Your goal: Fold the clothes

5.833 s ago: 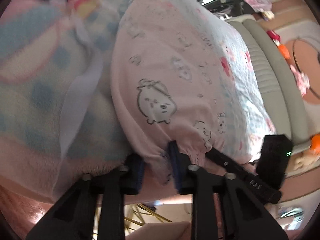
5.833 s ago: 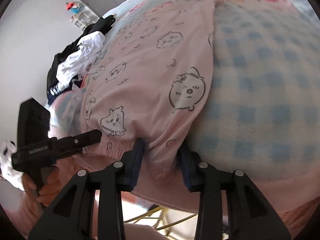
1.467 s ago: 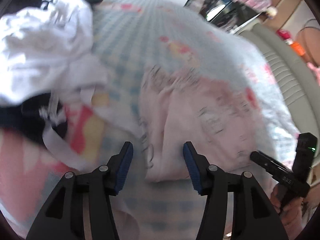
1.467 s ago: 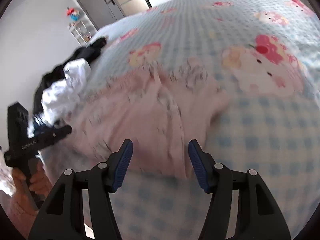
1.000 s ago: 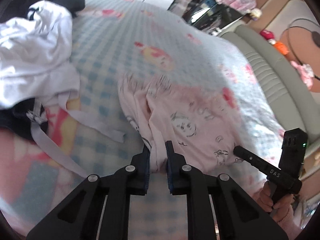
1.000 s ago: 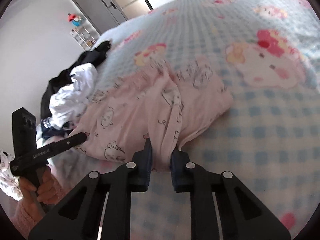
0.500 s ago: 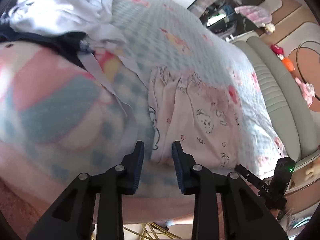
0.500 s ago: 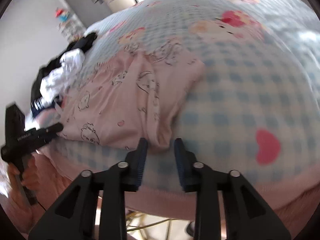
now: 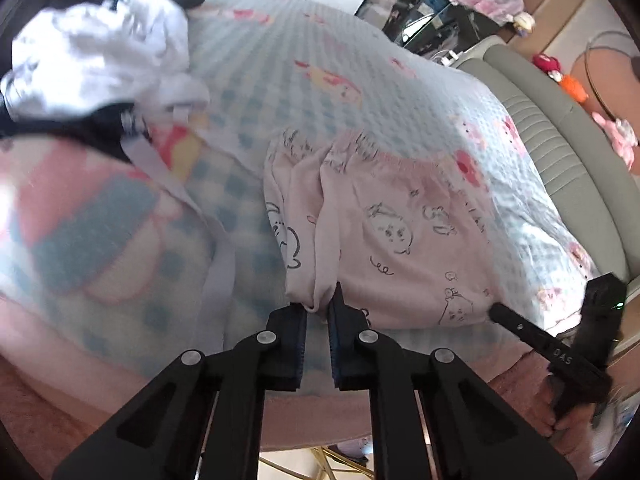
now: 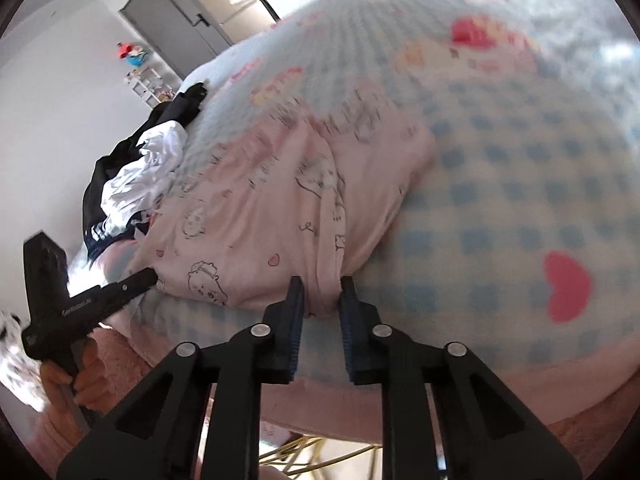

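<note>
Half a second ago both sets of jaws stood slightly apart at the near edge of the pink pyjama bottoms (image 9: 400, 240); now each has drawn in on a ridge of that cloth. The left gripper (image 9: 318, 308) pinches the near left corner; the right gripper (image 10: 322, 294) clamps a pucker at the near right corner. The garment lies doubled over on the checked blanket (image 9: 260, 80), close to the bed's near edge. The step looks like gripping the near edge for another fold; that calls for both corners to lift together and travel toward the far gathered edge. Only the right view shows the door (image 10: 172, 20); only the left shows the padded headboard (image 9: 560, 152).
</note>
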